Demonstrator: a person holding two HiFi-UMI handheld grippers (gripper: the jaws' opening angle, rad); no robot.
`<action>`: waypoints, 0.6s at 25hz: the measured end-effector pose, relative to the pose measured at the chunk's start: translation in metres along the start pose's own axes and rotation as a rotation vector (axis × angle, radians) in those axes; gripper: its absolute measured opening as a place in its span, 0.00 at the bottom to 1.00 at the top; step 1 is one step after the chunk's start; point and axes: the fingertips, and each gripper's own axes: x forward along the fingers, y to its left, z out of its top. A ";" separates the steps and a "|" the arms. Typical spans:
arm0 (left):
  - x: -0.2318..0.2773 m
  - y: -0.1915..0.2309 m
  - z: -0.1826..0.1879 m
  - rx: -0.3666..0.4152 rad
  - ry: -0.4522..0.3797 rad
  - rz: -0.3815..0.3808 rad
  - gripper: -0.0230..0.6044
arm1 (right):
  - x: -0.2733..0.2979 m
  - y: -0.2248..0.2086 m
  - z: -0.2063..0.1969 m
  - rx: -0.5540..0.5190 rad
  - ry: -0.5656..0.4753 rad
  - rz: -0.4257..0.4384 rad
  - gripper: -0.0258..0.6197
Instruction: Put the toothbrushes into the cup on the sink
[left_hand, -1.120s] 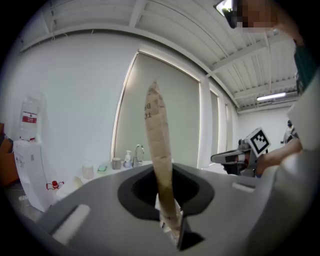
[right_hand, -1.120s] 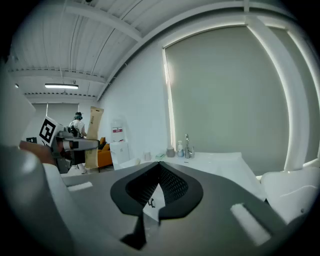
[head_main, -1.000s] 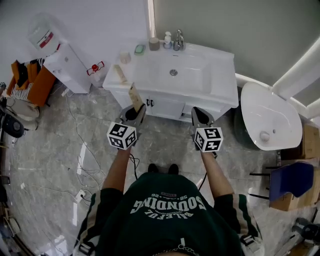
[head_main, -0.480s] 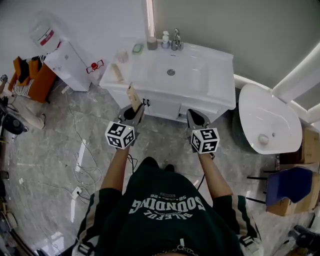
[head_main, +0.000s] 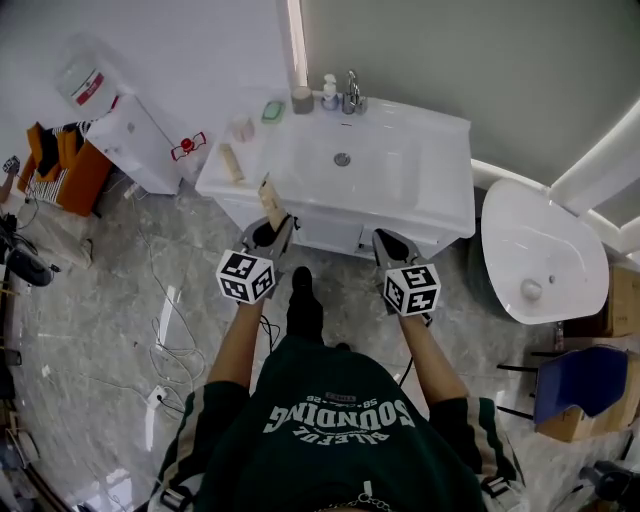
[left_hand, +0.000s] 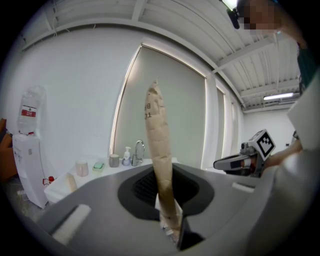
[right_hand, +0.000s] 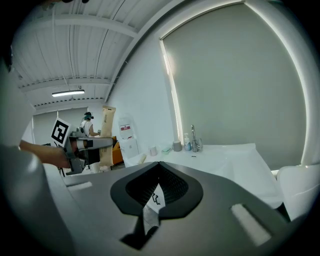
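My left gripper (head_main: 272, 228) is shut on a tan paper-wrapped toothbrush (head_main: 270, 198), which stands upright between its jaws (left_hand: 160, 165) in front of the white sink (head_main: 400, 180). A second wrapped toothbrush (head_main: 231, 161) lies on the sink's left ledge, and a pale pink cup (head_main: 241, 128) stands just behind it. A grey-brown cup (head_main: 302, 99) sits by the faucet (head_main: 351, 92). My right gripper (head_main: 392, 243) hangs level with the left one before the cabinet, its jaws closed with nothing held (right_hand: 150, 220).
A green soap dish (head_main: 273, 110) and a soap bottle (head_main: 329, 92) stand at the sink's back edge. A toilet (head_main: 540, 260) sits to the right and a water dispenser (head_main: 130, 130) to the left. Cables trail over the marble floor (head_main: 170, 340).
The person has stepped toward the sink, one foot now forward. Both grippers came nearer the cabinet front and a little lower. The left grip on the toothbrush is unchanged.
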 end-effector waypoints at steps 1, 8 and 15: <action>0.007 0.006 0.000 0.001 0.002 -0.004 0.16 | 0.008 -0.002 0.001 0.002 0.001 -0.001 0.04; 0.077 0.074 0.004 -0.001 0.005 -0.039 0.16 | 0.088 -0.029 0.013 0.008 0.022 -0.030 0.04; 0.159 0.164 0.027 -0.005 0.017 -0.090 0.16 | 0.200 -0.051 0.055 0.001 0.033 -0.053 0.04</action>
